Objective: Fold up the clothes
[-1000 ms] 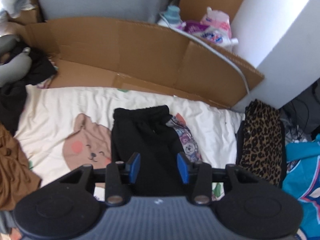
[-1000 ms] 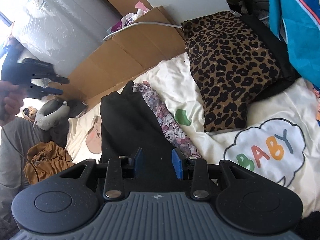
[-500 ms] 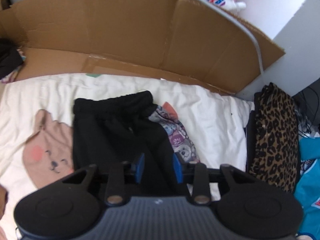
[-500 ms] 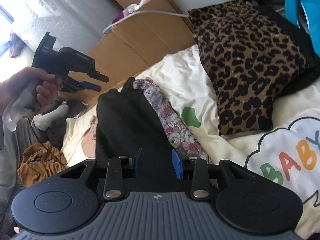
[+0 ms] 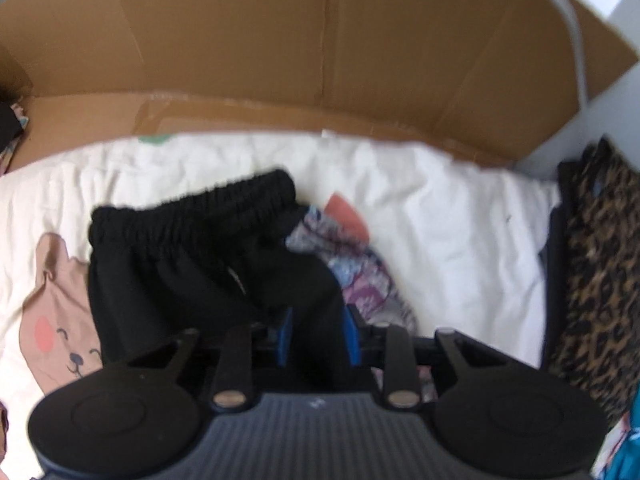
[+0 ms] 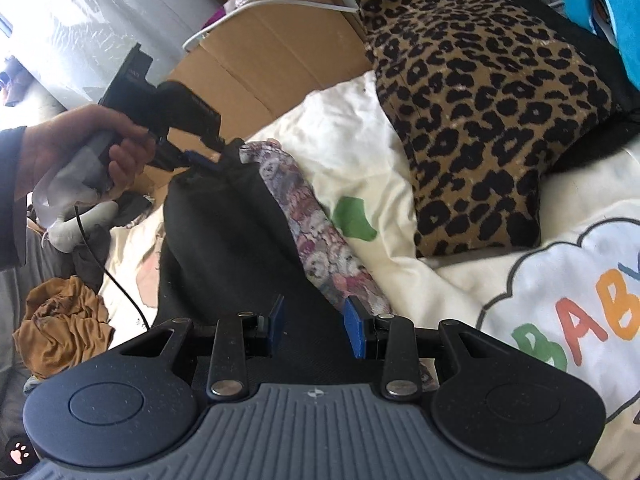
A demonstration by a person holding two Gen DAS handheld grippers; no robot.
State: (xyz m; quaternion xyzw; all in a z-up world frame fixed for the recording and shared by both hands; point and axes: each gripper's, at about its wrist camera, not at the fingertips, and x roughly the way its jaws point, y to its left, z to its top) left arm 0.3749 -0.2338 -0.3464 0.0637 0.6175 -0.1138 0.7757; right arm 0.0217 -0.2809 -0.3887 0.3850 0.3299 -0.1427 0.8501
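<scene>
The left gripper (image 5: pixel 316 334) fingers have closed in on a raised fold of the black pants (image 5: pixel 192 276), which a second ago lay untouched. The pants lie on the cream blanket (image 5: pixel 440 208), long axis running away from both cameras, waistband far. The right gripper (image 6: pixel 314 322) hovers above them, jaws apart and empty.

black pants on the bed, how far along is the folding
Done: the black pants lie narrowed lengthwise on the cream blanket. In hand: the left gripper pinches a raised fold of them; the right gripper sits open over the near end. Left: the crosswise fold, plus the patterned garment underneath.
</scene>
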